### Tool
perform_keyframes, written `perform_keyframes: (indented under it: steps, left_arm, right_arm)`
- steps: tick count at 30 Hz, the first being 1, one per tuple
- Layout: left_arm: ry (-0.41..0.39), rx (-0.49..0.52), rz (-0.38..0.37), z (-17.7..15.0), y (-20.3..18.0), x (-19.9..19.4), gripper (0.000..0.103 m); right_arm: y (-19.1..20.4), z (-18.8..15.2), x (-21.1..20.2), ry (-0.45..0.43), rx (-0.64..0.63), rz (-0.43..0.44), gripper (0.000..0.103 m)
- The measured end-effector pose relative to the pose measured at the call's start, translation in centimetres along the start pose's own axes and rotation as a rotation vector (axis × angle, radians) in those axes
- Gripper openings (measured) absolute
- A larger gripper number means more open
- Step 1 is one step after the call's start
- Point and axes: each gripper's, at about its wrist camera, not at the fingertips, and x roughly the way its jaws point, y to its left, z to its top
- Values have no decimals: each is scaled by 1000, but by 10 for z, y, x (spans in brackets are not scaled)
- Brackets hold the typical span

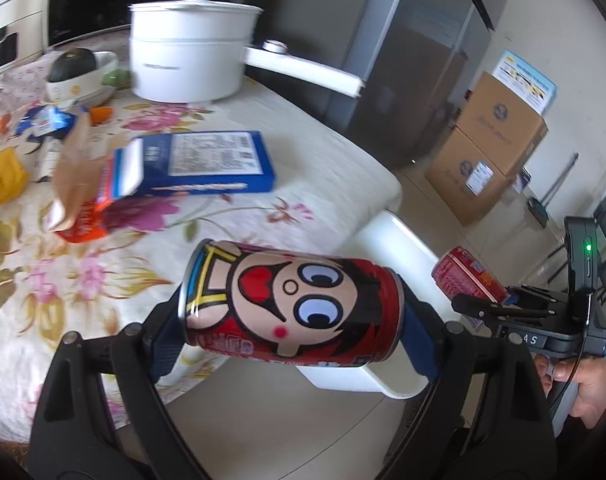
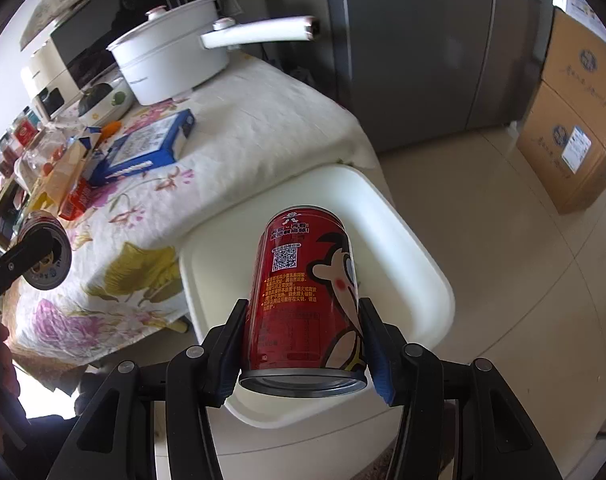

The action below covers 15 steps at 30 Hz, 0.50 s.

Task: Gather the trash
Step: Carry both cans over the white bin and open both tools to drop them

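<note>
The left hand-held gripper [image 1: 293, 334] stands wide with a red cartoon can [image 1: 291, 304] clamped lengthwise between its pads, one blue pad [image 1: 165, 350] on each end, so the can lies sideways. That can hangs over the edge of the counter [image 1: 323, 184], just above a white bin [image 1: 399, 248] that stands on the floor against the counter's corner. In the right wrist view the same can shows at the far left as a round metal end [image 2: 49, 258] held by a black finger.

The right hand-held gripper [image 2: 303, 344] is at a middling width, gripping a second red can [image 2: 307, 300] by its sides; this can points away from the camera, its bottom rim nearest the lens. It hangs directly over the open white bin [image 2: 423, 264], whose inside looks bare where it shows. From the left wrist view this second can [image 1: 467, 276] appears to the right of the bin, with a person's hand [image 1: 583, 388] gripping the handle below it.

On the flowered cloth of the counter, farther from the bin, lie a blue box [image 1: 207, 164], an orange wrapper [image 1: 83, 220] and other blurred scraps. A white pot [image 1: 187, 48] with a long handle stands near the back of the counter, and beyond the bin are stacked cardboard boxes [image 1: 491, 148].
</note>
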Motion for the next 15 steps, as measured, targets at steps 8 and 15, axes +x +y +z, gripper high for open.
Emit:
perform_keyframes:
  steps: [8, 15]
  left_arm:
    - [60, 122, -69, -7, -53, 43, 91]
    - [85, 172, -68, -15, -73, 72, 91]
  right_arm:
    - [-35, -9, 0, 24, 29, -19, 54]
    - [-47, -12, 6, 48, 31, -29, 54]
